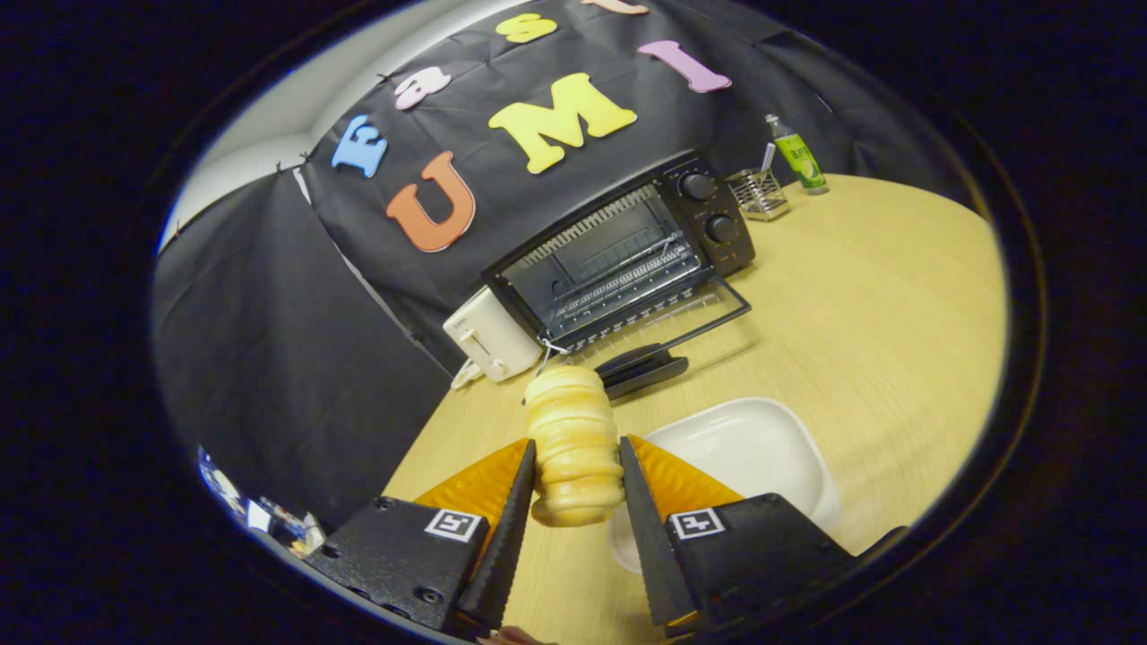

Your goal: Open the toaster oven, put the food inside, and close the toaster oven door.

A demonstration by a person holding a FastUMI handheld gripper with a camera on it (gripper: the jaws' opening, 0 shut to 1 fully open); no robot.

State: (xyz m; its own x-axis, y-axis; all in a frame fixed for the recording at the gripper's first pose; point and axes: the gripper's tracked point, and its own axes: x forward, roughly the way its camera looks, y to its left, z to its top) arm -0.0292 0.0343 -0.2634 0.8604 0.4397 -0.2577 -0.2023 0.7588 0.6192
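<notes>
My gripper (576,461) is shut on a pale, ridged bread roll (572,439), both fingers pressing its sides, and holds it lifted above the wooden table (878,296). Beyond the roll stands the black toaster oven (618,255) against the booth wall. Its glass door (676,327) is folded down flat onto the table toward me, handle nearest the roll. Inside, a wire rack (627,273) shows. Two knobs sit on the oven's right panel.
A white plate (762,448) lies on the table just right of my fingers, below the roll. A white toaster (488,336) stands left of the oven. A wire holder (757,193) and a green bottle (799,154) stand to the oven's right.
</notes>
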